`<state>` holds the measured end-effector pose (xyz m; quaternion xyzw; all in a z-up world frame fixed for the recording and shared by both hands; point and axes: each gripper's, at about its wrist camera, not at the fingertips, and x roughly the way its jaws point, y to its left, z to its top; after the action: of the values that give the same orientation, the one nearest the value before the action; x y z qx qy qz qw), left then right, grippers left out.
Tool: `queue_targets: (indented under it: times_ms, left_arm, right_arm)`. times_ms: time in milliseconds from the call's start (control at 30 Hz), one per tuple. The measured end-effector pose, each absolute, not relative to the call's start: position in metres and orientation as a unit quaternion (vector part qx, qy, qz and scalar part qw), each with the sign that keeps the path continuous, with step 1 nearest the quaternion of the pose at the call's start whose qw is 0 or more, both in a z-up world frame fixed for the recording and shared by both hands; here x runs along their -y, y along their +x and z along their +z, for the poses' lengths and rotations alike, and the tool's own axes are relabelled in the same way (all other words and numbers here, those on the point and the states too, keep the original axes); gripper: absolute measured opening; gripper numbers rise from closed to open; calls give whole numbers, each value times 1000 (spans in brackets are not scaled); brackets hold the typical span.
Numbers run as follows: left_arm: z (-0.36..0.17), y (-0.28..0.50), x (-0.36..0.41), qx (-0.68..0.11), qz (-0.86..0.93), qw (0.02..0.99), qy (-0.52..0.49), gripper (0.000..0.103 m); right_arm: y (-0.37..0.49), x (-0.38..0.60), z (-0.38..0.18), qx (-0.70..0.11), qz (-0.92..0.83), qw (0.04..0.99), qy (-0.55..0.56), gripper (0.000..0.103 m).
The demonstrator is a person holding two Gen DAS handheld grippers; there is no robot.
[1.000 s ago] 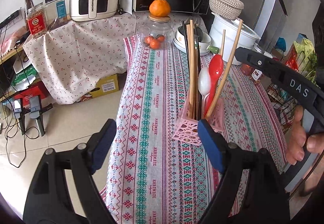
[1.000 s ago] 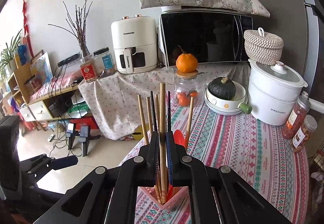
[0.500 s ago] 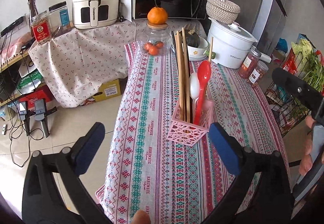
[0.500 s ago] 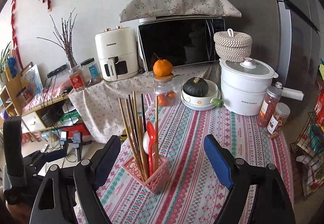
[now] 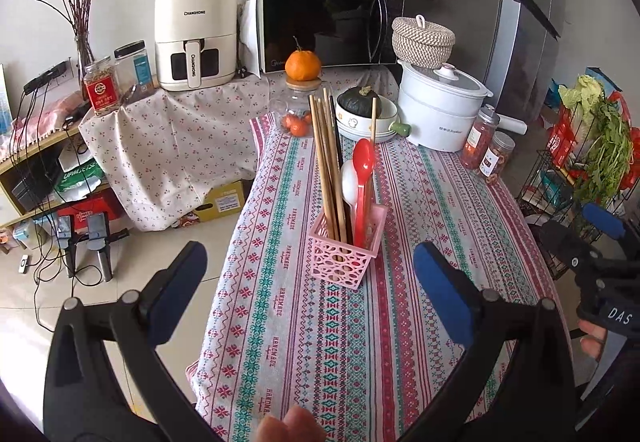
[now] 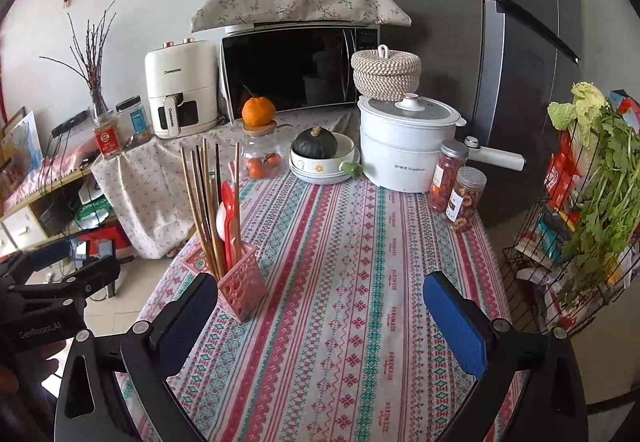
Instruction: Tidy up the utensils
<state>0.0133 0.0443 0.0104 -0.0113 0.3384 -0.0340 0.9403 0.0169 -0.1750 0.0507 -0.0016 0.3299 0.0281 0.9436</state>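
A pink perforated utensil basket point(image 5: 346, 248) stands on the patterned tablecloth point(image 5: 420, 202). It holds several wooden chopsticks point(image 5: 326, 170), a red spoon point(image 5: 363, 178) and a white spoon point(image 5: 349, 184). My left gripper point(image 5: 310, 290) is open and empty, held back from the basket near the table's front. My right gripper point(image 6: 320, 316) is open and empty, to the right of the basket point(image 6: 239, 288). The chopsticks point(image 6: 200, 202) and red spoon point(image 6: 228, 218) stand upright in it. Each gripper shows at the edge of the other's view.
At the table's far end stand a glass jar point(image 5: 298, 110) with an orange on its lid, a bowl with a dark squash point(image 6: 320, 158), a white pot point(image 6: 408, 146) and two spice jars point(image 6: 456, 186). A wire rack with greens point(image 6: 580, 210) stands right of the table.
My right gripper let go of the chopsticks, opened and pulled back from the basket. My left gripper also drew back and rose. The chopsticks now rest in the basket.
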Motion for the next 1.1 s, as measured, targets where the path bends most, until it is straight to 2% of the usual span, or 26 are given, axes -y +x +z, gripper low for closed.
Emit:
queue_targets:
  times_ms: [333,1100]
  left_arm:
    - [13,-5,-18,-325,-47,945,6,103]
    - [15,-11,-16,-318,-31,948,8,103]
  right_arm:
    - [-1,184,56,-315,-13,949,-20,103]
    - [3,178,49,-321,-33,946,-31,103]
